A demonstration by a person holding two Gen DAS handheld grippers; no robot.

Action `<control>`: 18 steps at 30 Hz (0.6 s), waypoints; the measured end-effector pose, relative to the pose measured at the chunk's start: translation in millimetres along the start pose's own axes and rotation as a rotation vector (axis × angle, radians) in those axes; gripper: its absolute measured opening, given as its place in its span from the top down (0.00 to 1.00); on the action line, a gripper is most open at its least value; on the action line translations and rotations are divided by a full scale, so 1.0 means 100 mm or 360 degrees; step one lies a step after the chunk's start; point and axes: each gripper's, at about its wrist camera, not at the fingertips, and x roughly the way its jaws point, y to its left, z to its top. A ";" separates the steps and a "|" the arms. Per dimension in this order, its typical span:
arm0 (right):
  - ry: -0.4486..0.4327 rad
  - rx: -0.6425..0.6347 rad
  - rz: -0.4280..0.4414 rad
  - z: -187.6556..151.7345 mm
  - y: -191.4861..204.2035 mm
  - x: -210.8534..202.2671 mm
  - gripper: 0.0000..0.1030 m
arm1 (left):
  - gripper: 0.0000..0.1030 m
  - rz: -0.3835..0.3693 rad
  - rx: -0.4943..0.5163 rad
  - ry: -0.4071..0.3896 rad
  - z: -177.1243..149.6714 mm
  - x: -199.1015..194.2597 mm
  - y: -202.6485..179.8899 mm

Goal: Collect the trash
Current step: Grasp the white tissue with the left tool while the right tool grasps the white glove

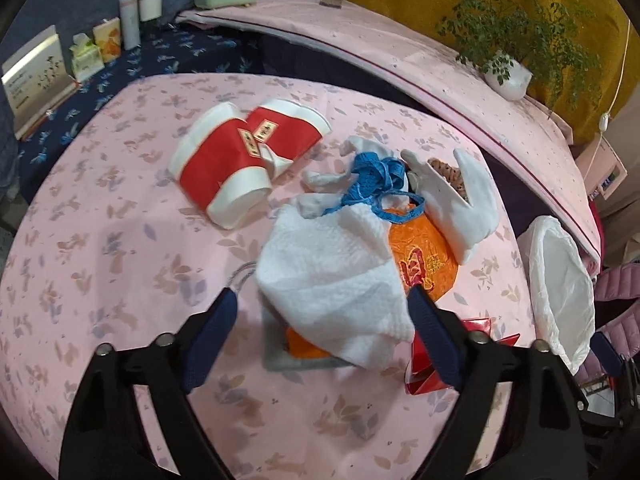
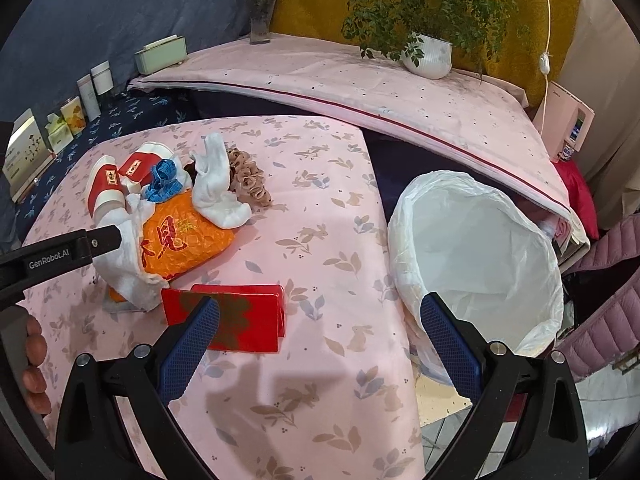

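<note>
Pink floral tablecloth (image 2: 320,240) is strewn with trash: a white paper towel (image 1: 332,276), orange bag (image 2: 184,240) and red envelope (image 2: 236,316). Left gripper (image 1: 324,312) is spread around the towel, unpressed; right gripper (image 2: 320,320) is spread, empty. A lined bin (image 2: 480,248) is placed just beside the table edge.

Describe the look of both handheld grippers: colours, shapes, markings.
The left gripper and right gripper match: black plastic frames with triangular cut-outs, silver round bolts, and flat fingers faced with dark blue textured pads. The left one's black side reads "GenRobot.AI" in white. No cables or sleeves show.
</note>
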 end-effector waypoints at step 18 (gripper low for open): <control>0.0097 0.0036 0.0341 0.71 0.52 0.65 0.59 | 0.96 -0.0066 0.0057 -0.0040 0.14 -0.12 -0.04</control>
